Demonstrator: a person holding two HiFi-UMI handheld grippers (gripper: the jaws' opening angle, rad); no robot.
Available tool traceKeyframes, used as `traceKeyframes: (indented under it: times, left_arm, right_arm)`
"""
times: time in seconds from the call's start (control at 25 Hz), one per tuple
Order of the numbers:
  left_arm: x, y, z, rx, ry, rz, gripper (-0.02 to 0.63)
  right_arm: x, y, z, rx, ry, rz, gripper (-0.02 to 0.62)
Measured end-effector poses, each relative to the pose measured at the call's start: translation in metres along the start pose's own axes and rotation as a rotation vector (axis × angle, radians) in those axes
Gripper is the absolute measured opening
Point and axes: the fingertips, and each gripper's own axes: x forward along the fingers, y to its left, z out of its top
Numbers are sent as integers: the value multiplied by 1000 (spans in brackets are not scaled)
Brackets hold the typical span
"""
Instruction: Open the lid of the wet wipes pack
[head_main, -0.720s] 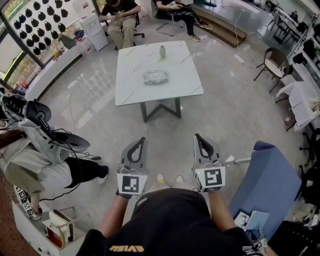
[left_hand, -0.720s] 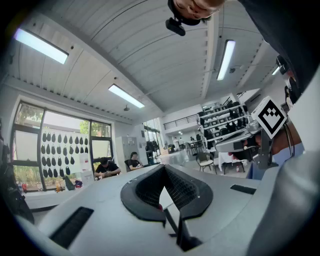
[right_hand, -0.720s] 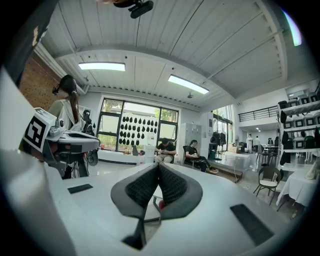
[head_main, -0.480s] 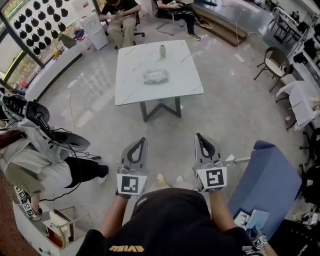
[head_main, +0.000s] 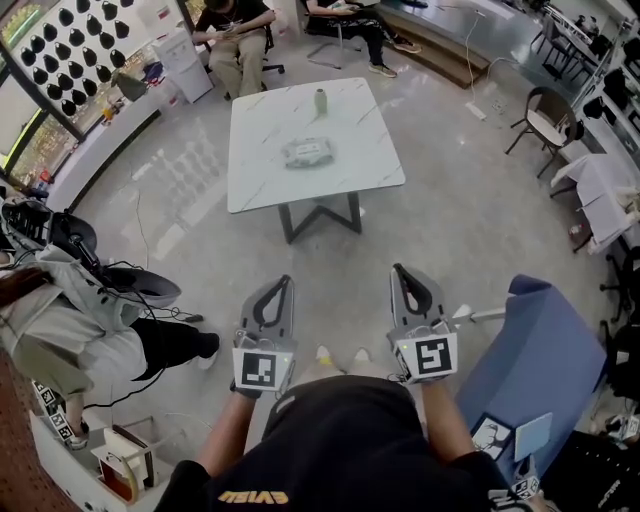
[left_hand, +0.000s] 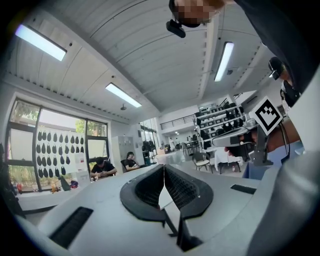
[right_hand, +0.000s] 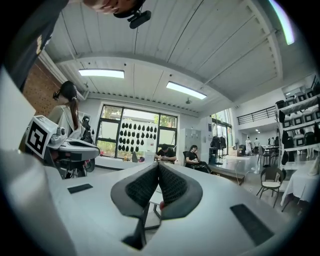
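The wet wipes pack (head_main: 308, 152) lies flat near the middle of a white marble-look table (head_main: 260, 180), far ahead of me in the head view. Both grippers are held close to my body, well short of the table. My left gripper (head_main: 283, 284) is shut with nothing between its jaws, and its tips meet in the left gripper view (left_hand: 163, 167). My right gripper (head_main: 399, 273) is shut and empty too, jaws touching in the right gripper view (right_hand: 158, 165). Both point level toward the table.
A small pale green bottle (head_main: 321, 102) stands at the table's far side. Two people sit on chairs behind the table (head_main: 232, 30). A person crouches at my left (head_main: 70, 320) among cables. A blue chair (head_main: 540, 350) is at my right. Open floor lies between me and the table.
The view has shifted slightly; the table sits a touch further up and left in the frame. Both grippers stay shut and in much the same place.
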Motion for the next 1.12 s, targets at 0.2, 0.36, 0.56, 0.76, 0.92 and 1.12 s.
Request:
traceKeyframes:
  times: [0.2, 0.36, 0.56, 0.76, 0.92, 1.12]
  left_arm:
    - [-2, 3, 5, -25, -16, -11, 19]
    - [-10, 14, 0, -46, -13, 9, 40]
    - [-11, 25, 0, -64, -5, 27, 161]
    - [-13, 33, -13, -60, -4, 15, 217]
    - [-10, 28, -13, -59, 12, -6, 251]
    - [-6, 35, -21, -68, 19, -20, 307]
  right_arm:
    - [0, 2, 10, -17, -36, 8, 2]
    - [1, 10, 8, -33, -34, 15, 25]
    - [4, 8, 8, -42, -24, 8, 91]
    - [11, 19, -11, -37, 14, 16, 138]
    - [11, 21, -17, -29, 38, 25, 177]
    - [20, 25, -22, -18, 58, 13, 243]
